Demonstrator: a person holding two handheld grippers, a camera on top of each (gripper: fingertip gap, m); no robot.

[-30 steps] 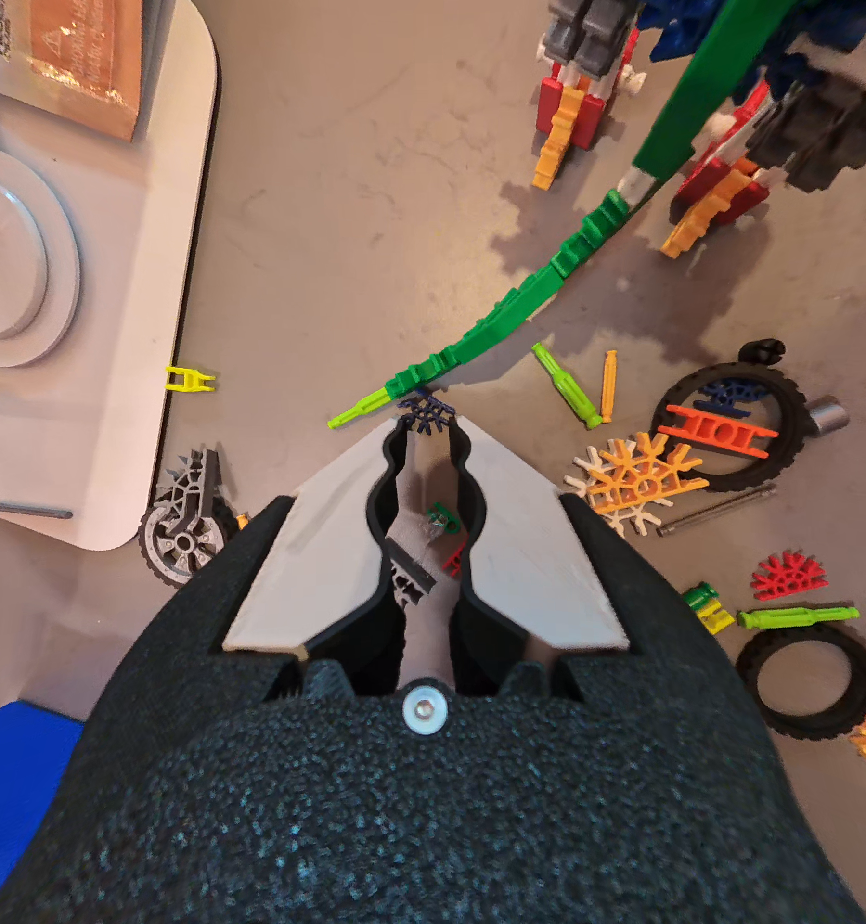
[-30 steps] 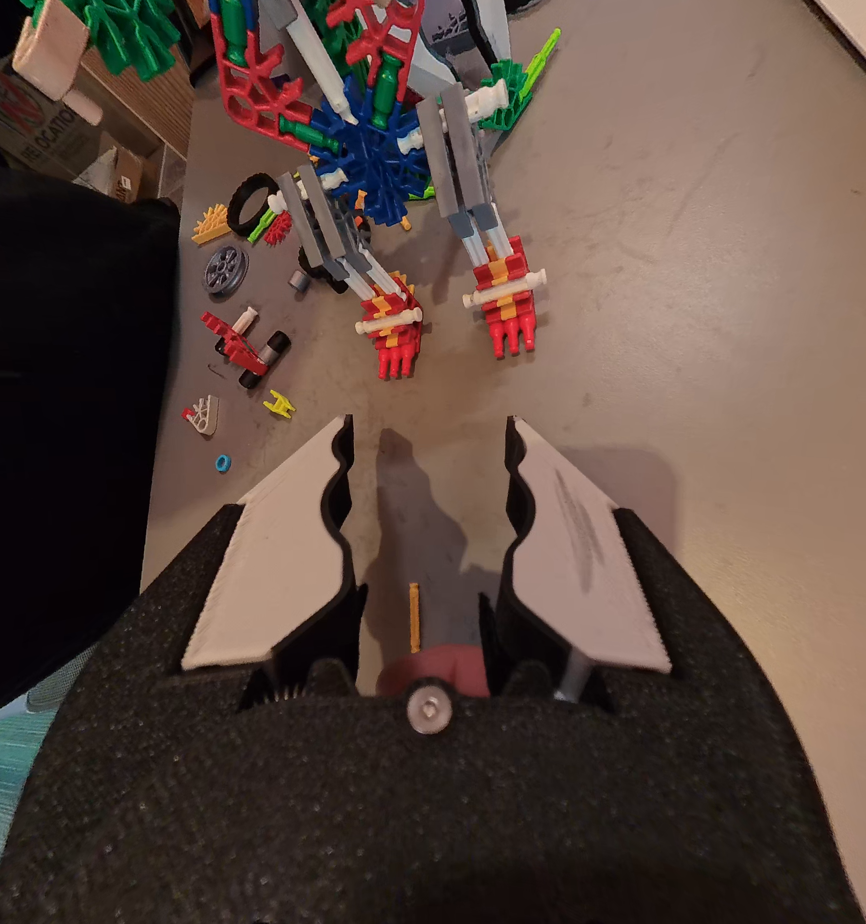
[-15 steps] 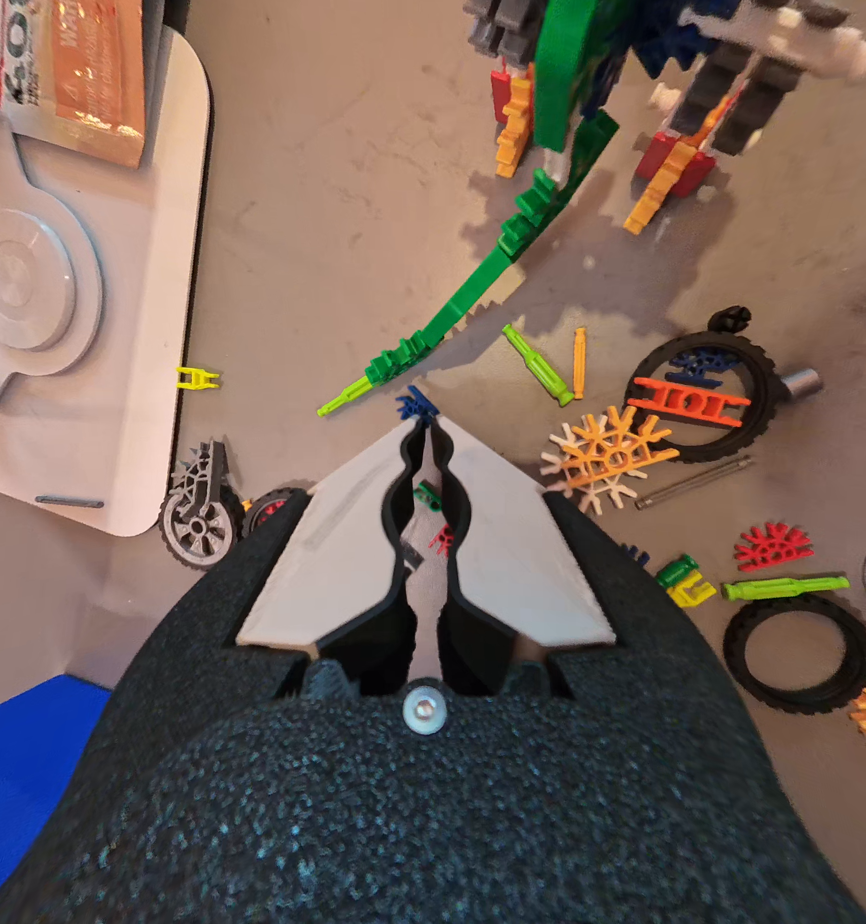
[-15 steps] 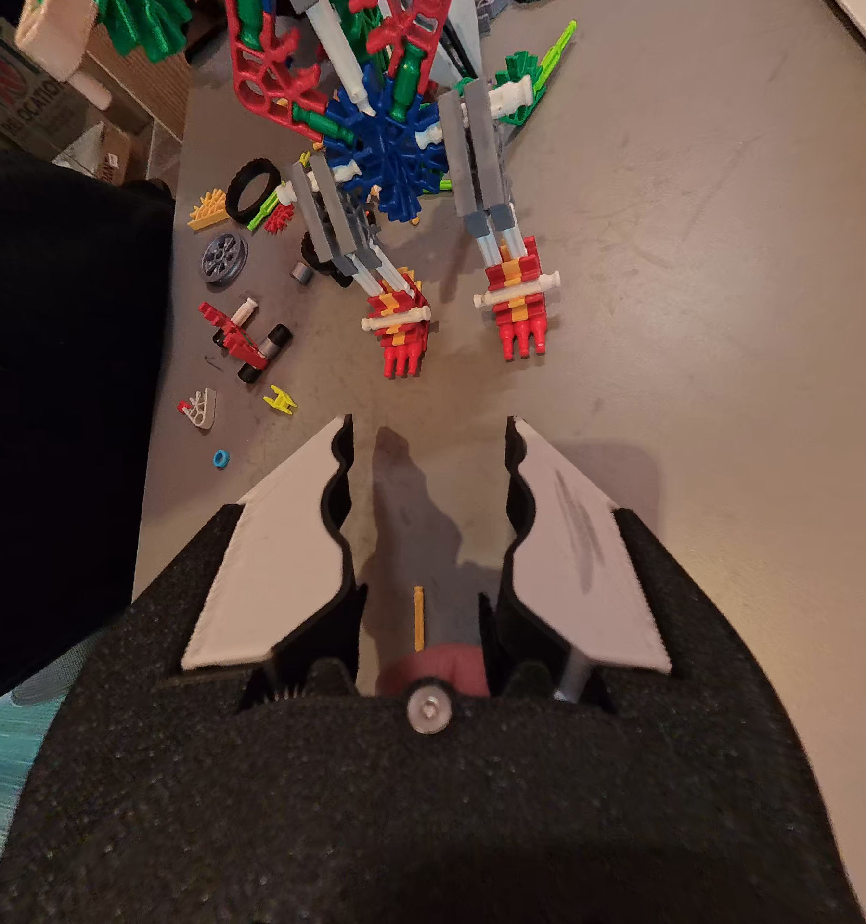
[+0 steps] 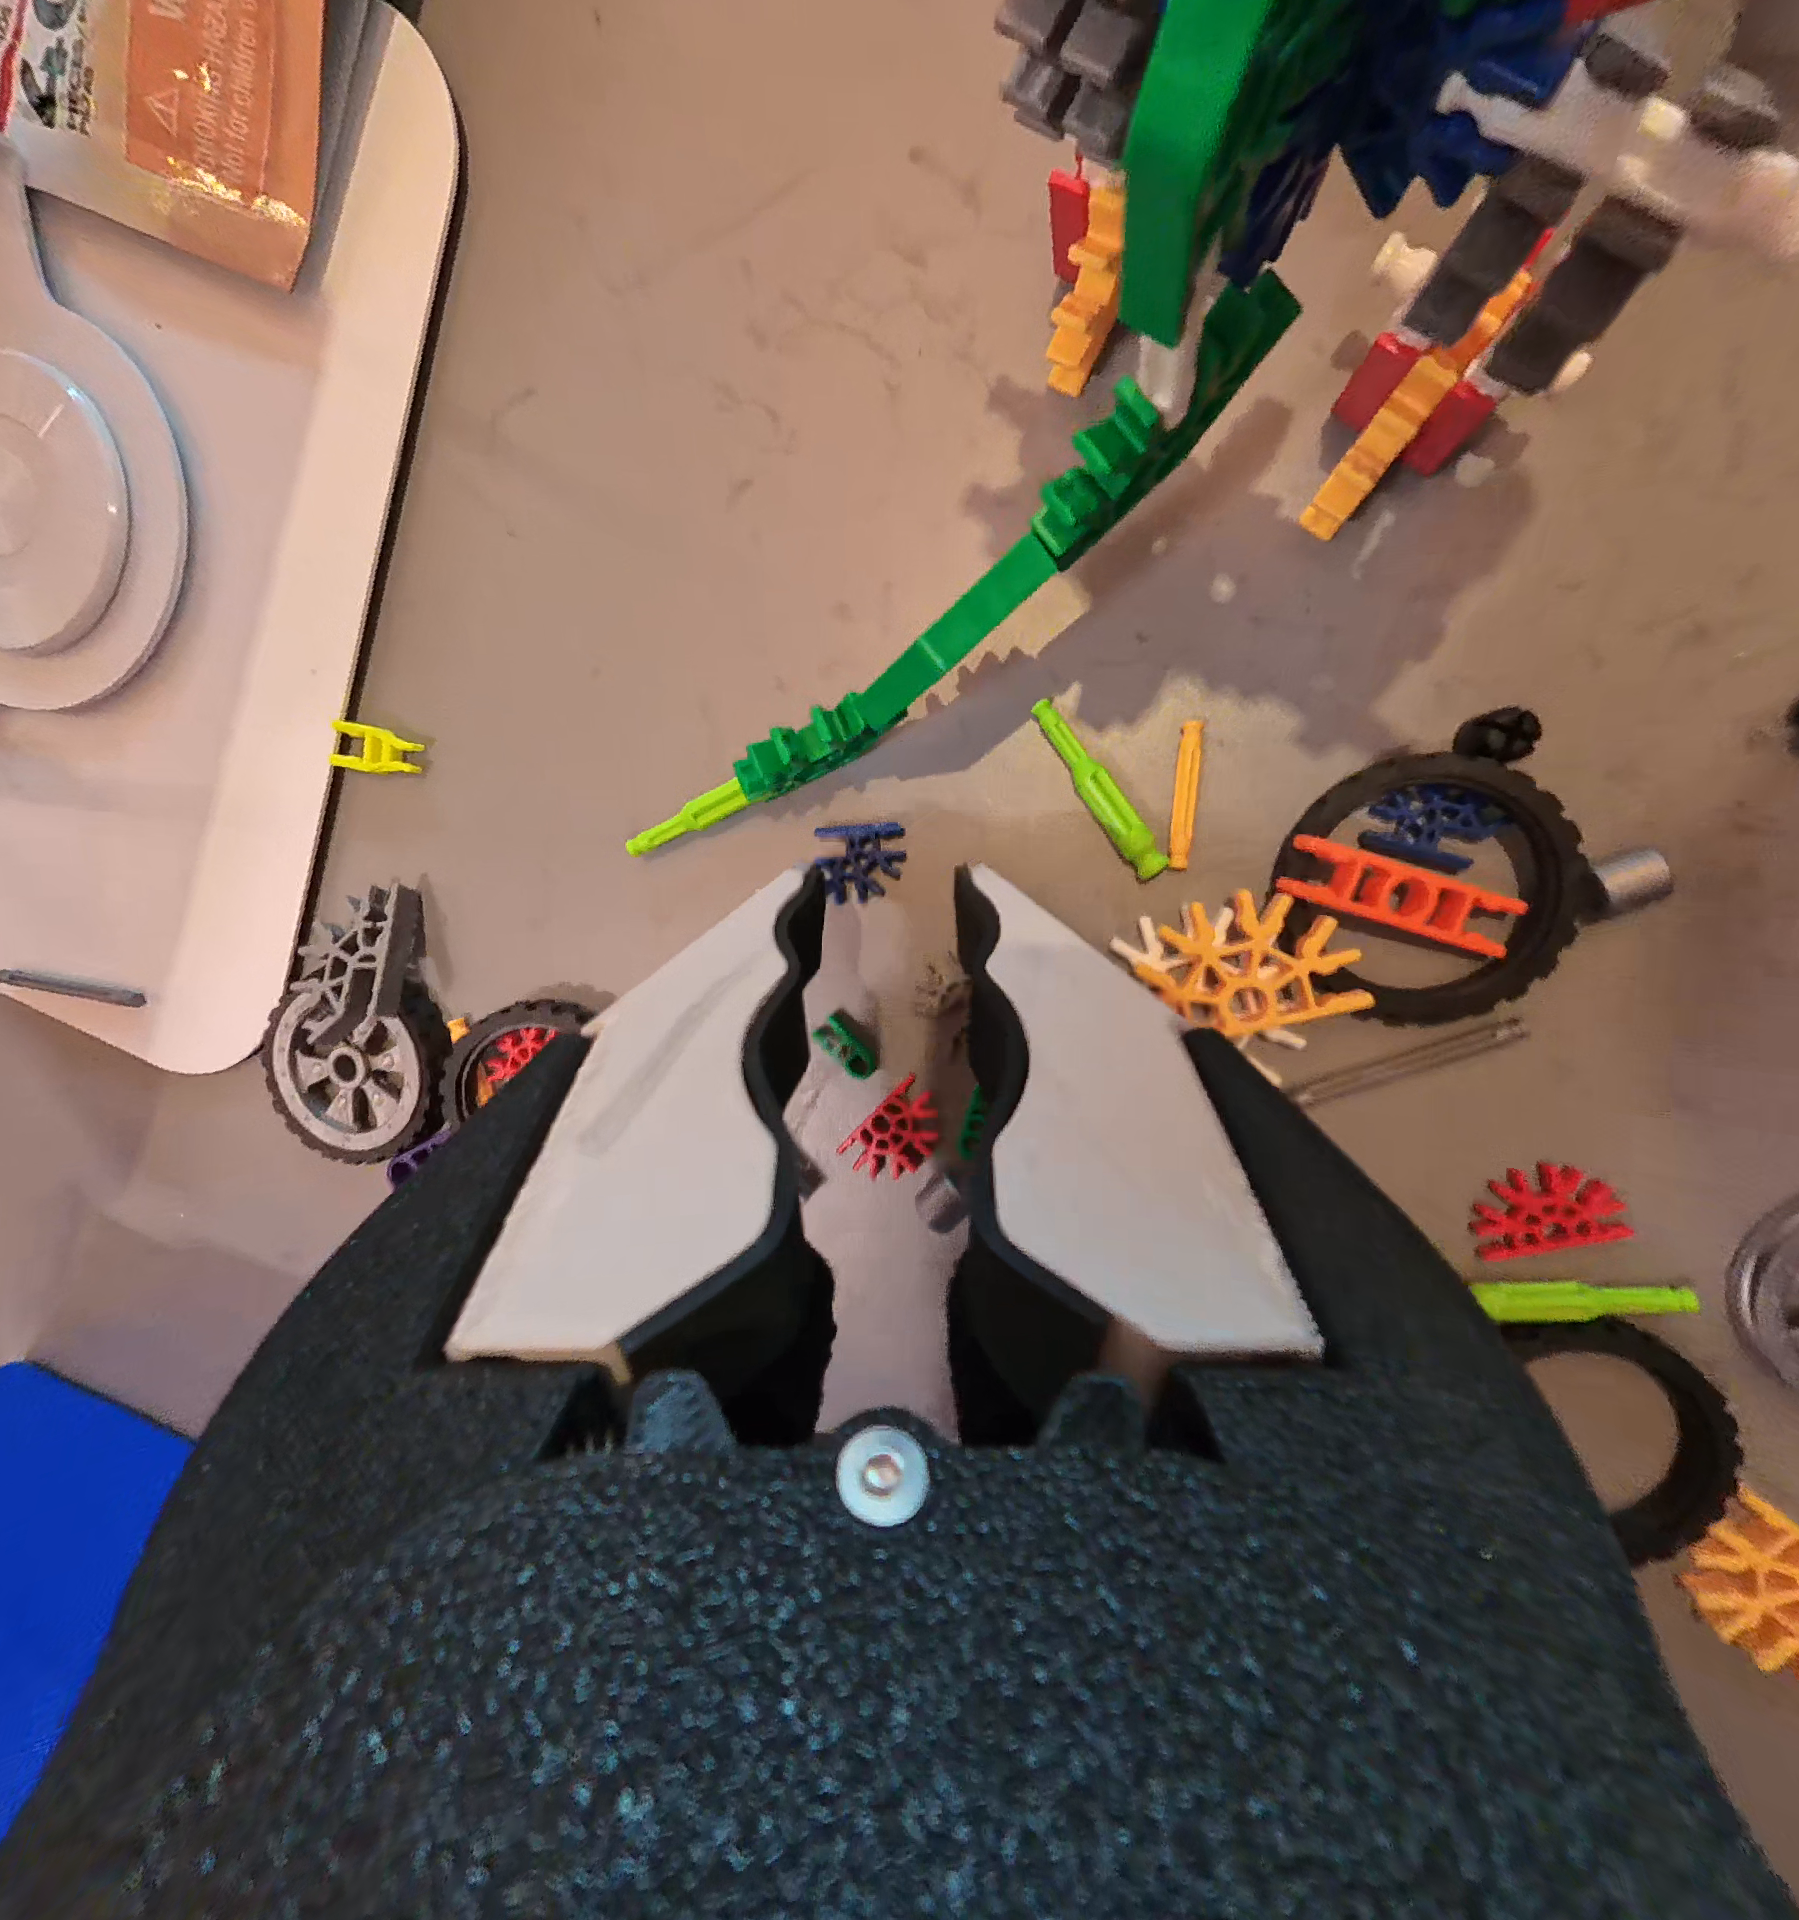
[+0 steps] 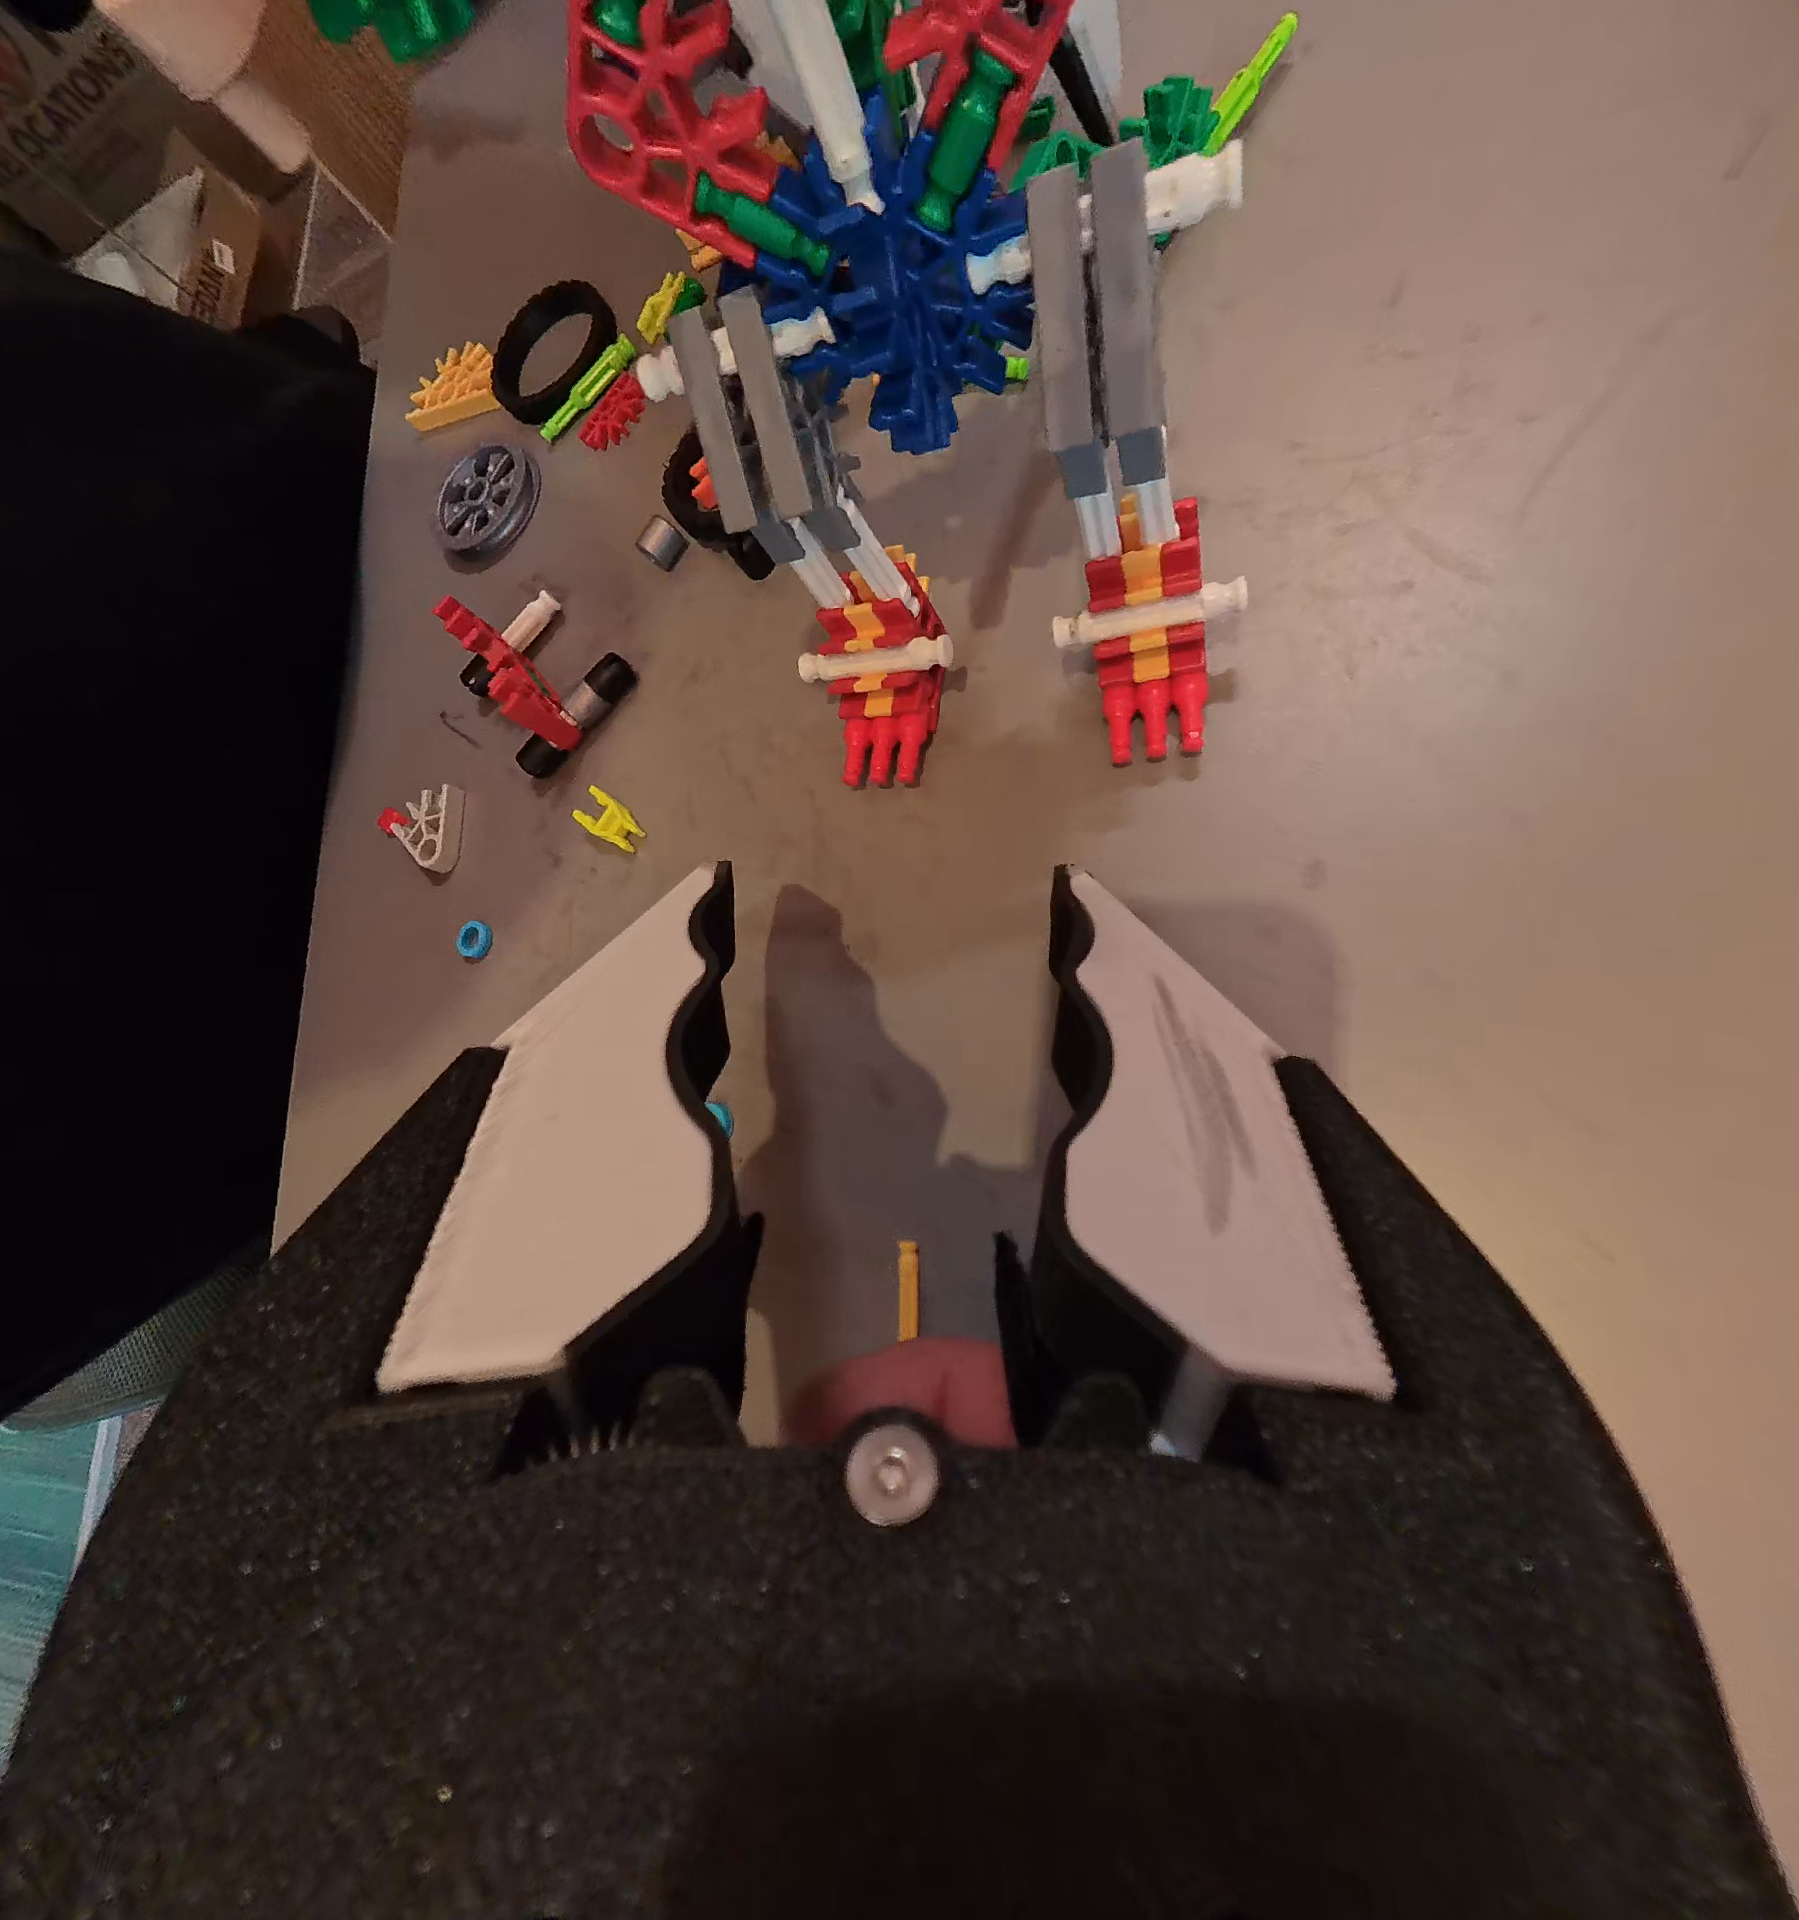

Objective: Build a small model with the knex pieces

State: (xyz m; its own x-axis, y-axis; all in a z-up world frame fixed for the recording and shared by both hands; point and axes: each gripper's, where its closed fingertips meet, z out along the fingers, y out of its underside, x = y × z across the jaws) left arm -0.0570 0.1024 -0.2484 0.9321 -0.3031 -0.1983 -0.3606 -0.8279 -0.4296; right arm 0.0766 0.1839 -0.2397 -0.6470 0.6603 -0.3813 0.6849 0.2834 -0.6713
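Observation:
My left gripper (image 5: 887, 878) is open and empty, low over the grey table. A dark blue snowflake connector (image 5: 859, 860) lies just off its left fingertip. A small green clip (image 5: 845, 1042) and a red connector (image 5: 890, 1127) lie on the table between the fingers. A rod-and-connector model's green tail (image 5: 978, 613) ends in a light green tip (image 5: 687, 821) just ahead. My right gripper (image 6: 890, 873) is open and empty, facing the model's two red and yellow feet (image 6: 879, 675). An orange rod (image 6: 907, 1288) lies between its fingers near the base.
A white board (image 5: 251, 623) lies at the left with a yellow clip (image 5: 375, 748) and a grey wheel (image 5: 349, 1070) by it. Tyres (image 5: 1425, 883), orange connectors (image 5: 1238, 966) and rods lie to the right. In the right wrist view, loose parts (image 6: 547, 348) and a dark cloth (image 6: 95, 727) are at the left. There is about 15 centimeters between the tips of the two grippers.
My left gripper closed almost fully by the blue connector, then opened again; the connector lies on the table. The model shifted in the left view. My right gripper stayed open and barely moved.

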